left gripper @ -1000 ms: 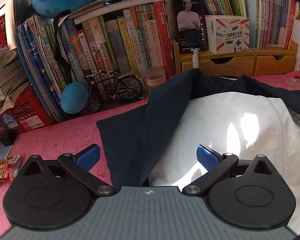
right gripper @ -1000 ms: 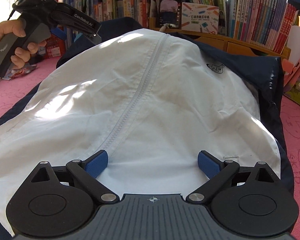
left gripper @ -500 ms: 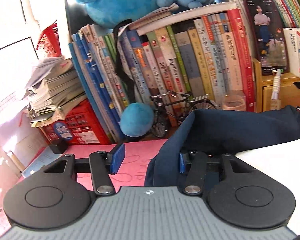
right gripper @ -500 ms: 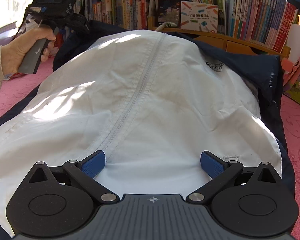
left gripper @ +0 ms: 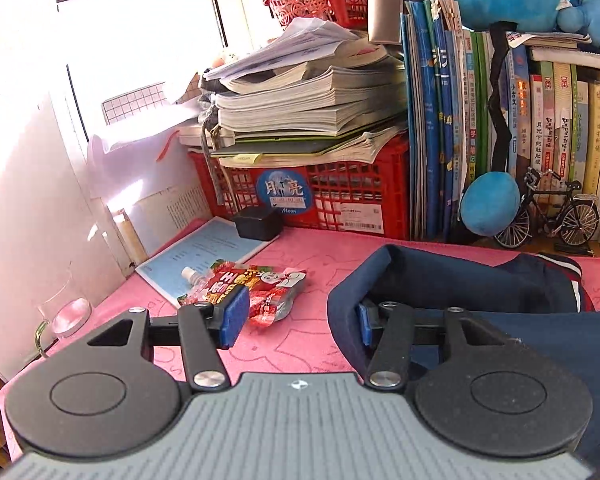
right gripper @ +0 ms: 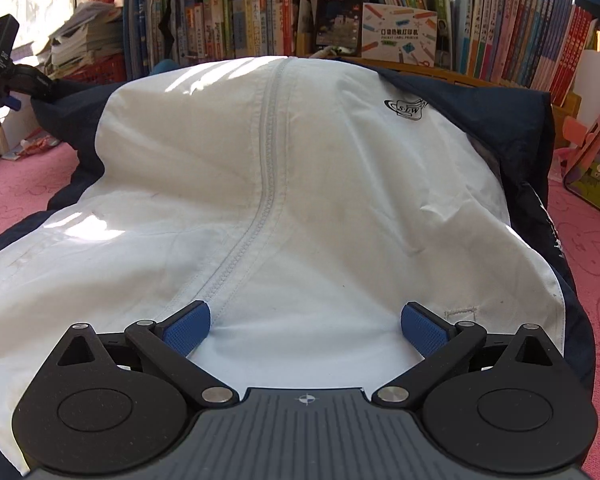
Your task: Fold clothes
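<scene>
**Jacket Spread Across the Desk, Books Behind**

The jacket [right gripper: 300, 200] lay over the tablecloth [right gripper: 588, 260], its sleeve [left gripper: 440, 280] reaching left. Left of the sleeve lay a snack pouch [left gripper: 256, 284], partly on a booklet [left gripper: 204, 256]. Behind these stood a crate [left gripper: 332, 196] with stacked papers [left gripper: 308, 96] on it. Right of the crate stood a row of books [left gripper: 440, 128], with a model bicycle [left gripper: 552, 216] before them.

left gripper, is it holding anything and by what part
Nothing is clamped: the left gripper has its jaws opening, and the jacket's navy sleeve edge only drapes over its right finger. The right gripper is open above the white front.
</scene>
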